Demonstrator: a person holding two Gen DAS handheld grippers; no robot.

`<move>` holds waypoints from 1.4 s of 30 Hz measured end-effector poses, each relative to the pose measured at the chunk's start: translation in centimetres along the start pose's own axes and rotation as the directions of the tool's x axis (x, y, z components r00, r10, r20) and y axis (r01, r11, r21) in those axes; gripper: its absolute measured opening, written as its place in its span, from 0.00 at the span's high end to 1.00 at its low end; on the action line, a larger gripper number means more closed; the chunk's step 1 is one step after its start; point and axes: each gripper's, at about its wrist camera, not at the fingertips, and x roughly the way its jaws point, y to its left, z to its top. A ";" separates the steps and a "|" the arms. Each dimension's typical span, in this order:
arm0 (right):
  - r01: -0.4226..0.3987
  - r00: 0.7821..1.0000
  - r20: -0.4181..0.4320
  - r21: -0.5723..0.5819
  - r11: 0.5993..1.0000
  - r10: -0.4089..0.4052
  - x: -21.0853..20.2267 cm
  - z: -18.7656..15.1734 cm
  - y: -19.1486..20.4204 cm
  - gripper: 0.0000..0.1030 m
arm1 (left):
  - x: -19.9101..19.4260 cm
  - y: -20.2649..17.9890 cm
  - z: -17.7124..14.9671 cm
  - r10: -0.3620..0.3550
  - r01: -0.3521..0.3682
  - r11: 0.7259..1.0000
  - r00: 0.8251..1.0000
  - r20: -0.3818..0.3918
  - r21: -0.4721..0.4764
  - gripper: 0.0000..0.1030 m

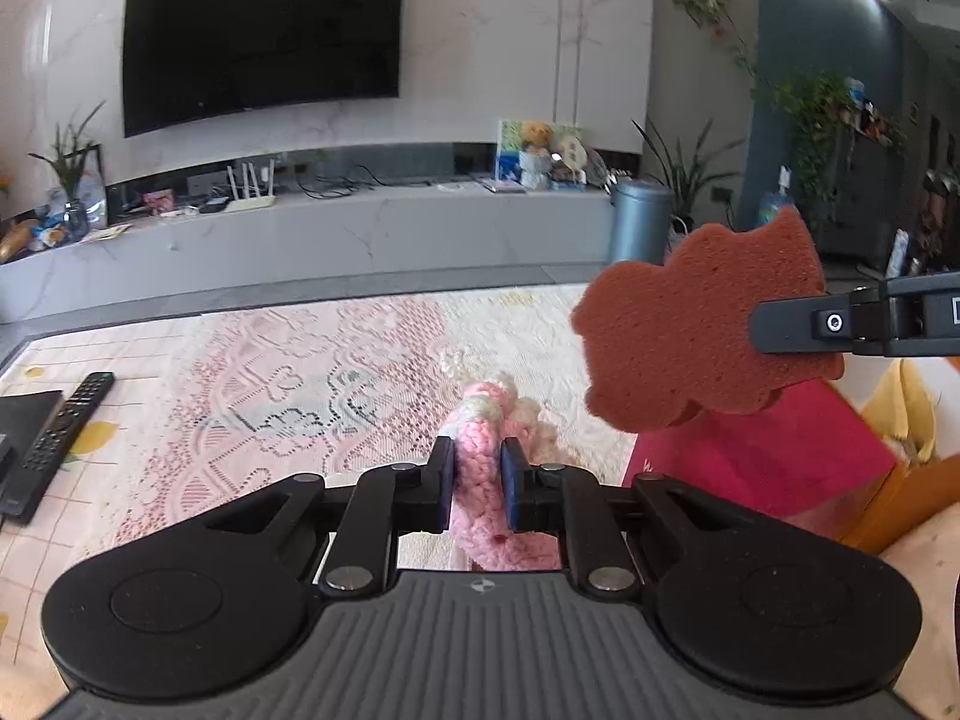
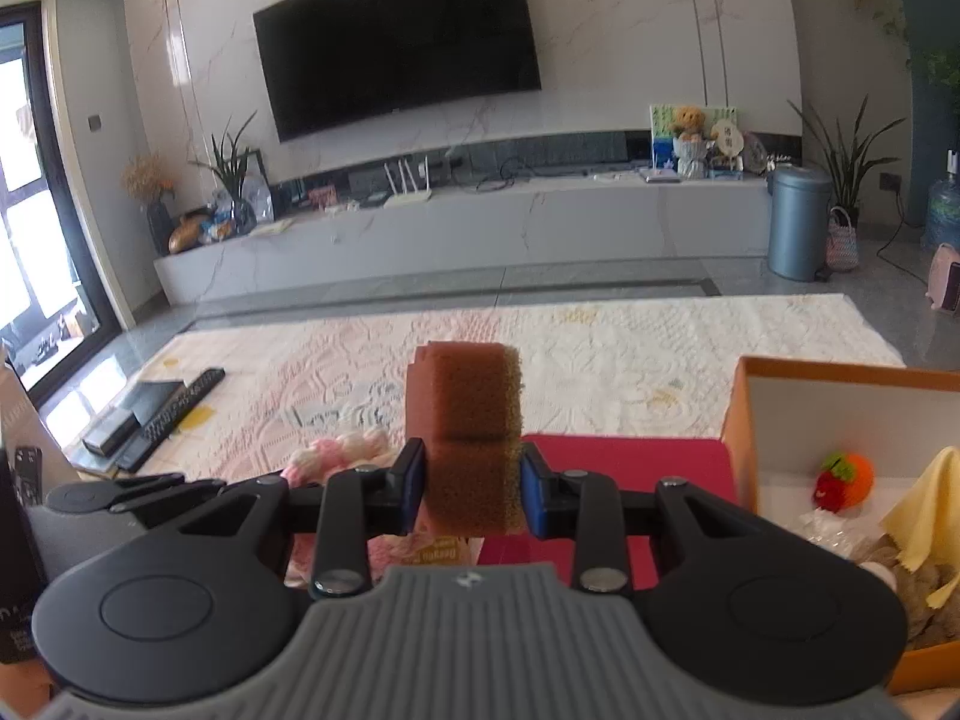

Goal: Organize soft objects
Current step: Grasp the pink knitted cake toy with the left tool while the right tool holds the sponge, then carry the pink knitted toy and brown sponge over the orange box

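Note:
My left gripper (image 1: 478,471) is shut on a pink and cream knitted toy (image 1: 480,516), whose far end trails onto the lace cloth. In the right wrist view the same toy (image 2: 336,453) shows at lower left. My right gripper (image 2: 474,474) is shut on a brown sponge (image 2: 468,396), pinched by its edges. From the left wrist view that sponge (image 1: 690,330) is a flat, lobed shape held in the air at the right by the right gripper (image 1: 792,324).
An orange box (image 2: 738,420) at the right holds an orange-red plush fruit (image 2: 843,477), a yellow cloth (image 2: 924,510) and a brownish soft item. A red mat (image 2: 630,462) lies beside it. A remote (image 1: 66,426) and dark flat devices lie at the table's left.

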 end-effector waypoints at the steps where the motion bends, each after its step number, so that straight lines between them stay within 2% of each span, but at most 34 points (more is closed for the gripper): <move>1: 0.003 1.000 0.011 0.002 1.000 -0.003 -0.6 0.2 -0.2 0.69 | -0.6 -0.2 0.2 0.007 -0.007 1.000 1.000 0.008 -0.008 0.91; 5: 0.023 0.999 0.040 0.014 1.000 -0.023 -2.9 0.5 -1.4 0.69 | -2.8 -1.1 1.2 -0.006 0.007 0.999 0.999 0.049 -0.031 0.91; 12: 0.081 0.995 0.057 0.051 0.995 -0.083 -6.6 0.0 -4.5 0.69 | -5.2 -4.1 3.1 -0.048 0.048 0.999 0.991 0.123 0.007 0.91; 17: 0.134 0.988 0.072 0.053 0.990 -0.137 -9.3 -0.5 -6.8 0.69 | -5.9 -6.2 4.2 -0.118 0.117 0.993 0.980 0.157 0.016 0.91; 23: 0.195 0.976 0.085 0.061 0.979 -0.200 -11.9 -0.8 -9.9 0.69 | -5.1 -10.7 5.5 -0.210 0.197 0.976 0.963 0.167 0.090 0.91; 27: 0.243 0.965 0.079 0.069 0.967 -0.248 -12.8 -0.8 -12.2 0.69 | -3.2 -14.3 6.4 -0.276 0.256 0.956 0.950 0.143 0.146 0.91; 32: 0.308 0.949 0.042 0.089 0.947 -0.313 -12.6 -1.0 -16.1 0.69 | 0.6 -18.3 6.9 -0.322 0.305 0.931 0.945 0.062 0.199 0.91; 38: 0.362 0.932 -0.030 0.091 0.928 -0.361 -10.1 -0.6 -20.2 0.69 | 4.5 -21.8 6.7 -0.346 0.336 0.904 0.938 -0.009 0.264 0.91; 42: 0.376 0.926 -0.084 0.096 0.921 -0.369 -7.5 0.2 -22.6 0.69 | 7.0 -23.5 6.2 -0.336 0.334 0.894 0.941 -0.046 0.298 0.91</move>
